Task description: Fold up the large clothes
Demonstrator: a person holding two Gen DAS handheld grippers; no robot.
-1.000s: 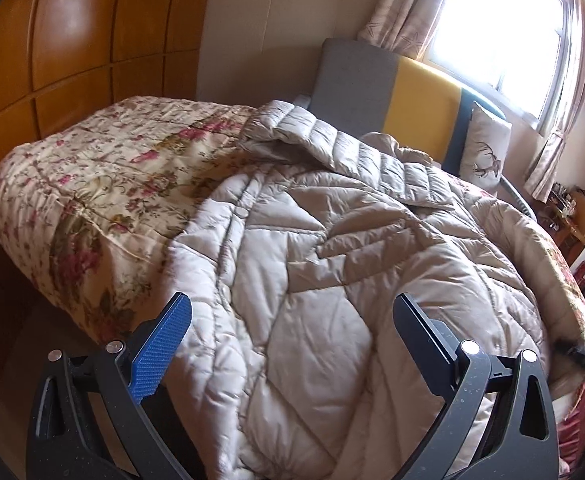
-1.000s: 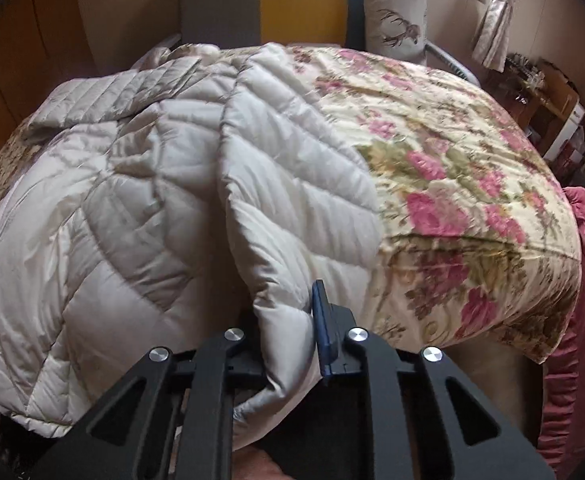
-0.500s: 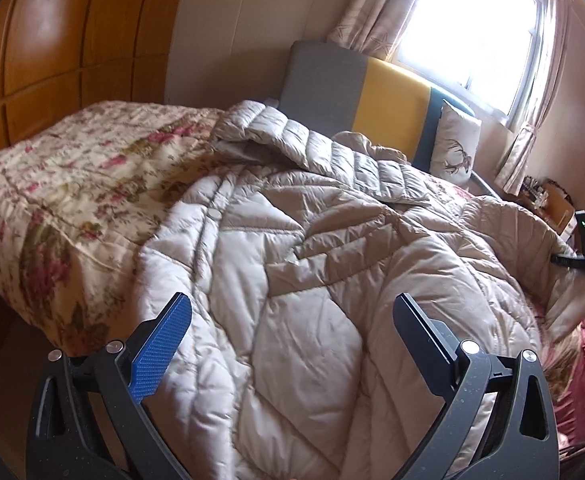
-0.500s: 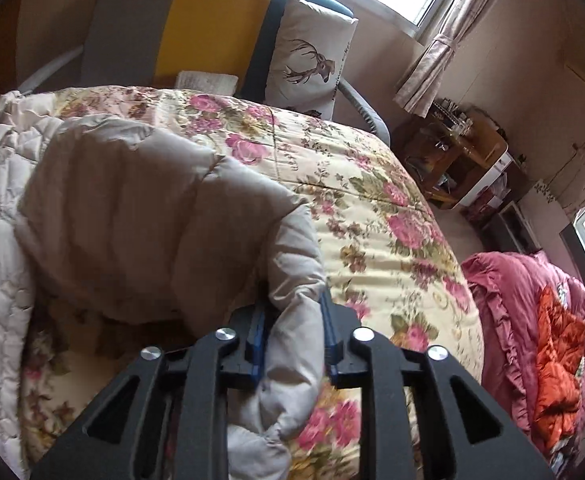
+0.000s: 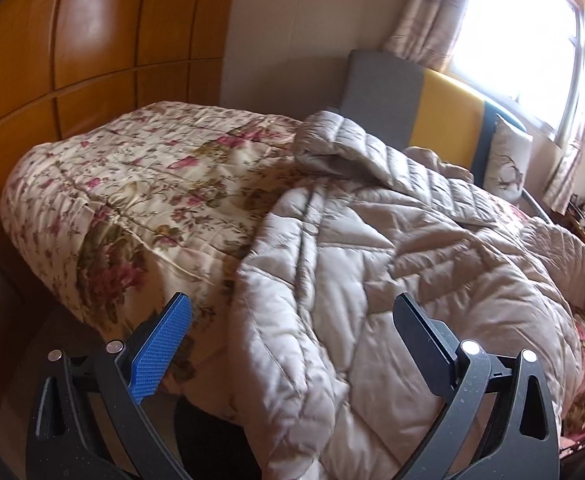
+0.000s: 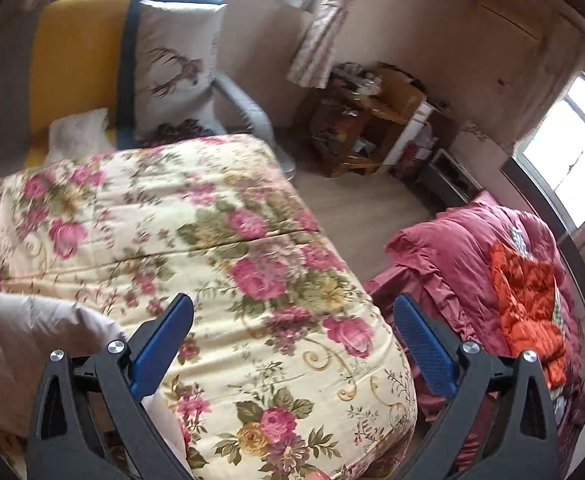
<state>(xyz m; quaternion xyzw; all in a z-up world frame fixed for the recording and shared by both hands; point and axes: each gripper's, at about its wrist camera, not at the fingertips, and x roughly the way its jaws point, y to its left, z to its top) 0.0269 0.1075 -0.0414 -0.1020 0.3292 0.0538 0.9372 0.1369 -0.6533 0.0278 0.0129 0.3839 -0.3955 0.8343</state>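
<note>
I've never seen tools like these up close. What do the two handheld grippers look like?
Both the left gripper and the right gripper have black plastic frames, speckled and cut with triangular openings, silver round pivot bolts, and textured blue pads on the fingers' inner faces.

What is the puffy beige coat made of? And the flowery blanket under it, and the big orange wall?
Coat: looks like thin, slightly shiny synthetic shell over soft filling; stitched puffy panels suggest down or padding.
Blanket: quilted fabric with a soft sheen, maybe cotton or satin; printed roses and stitch lines show.
Wall: glossy orange-brown panels, probably varnished wood; light glints off them.
</note>
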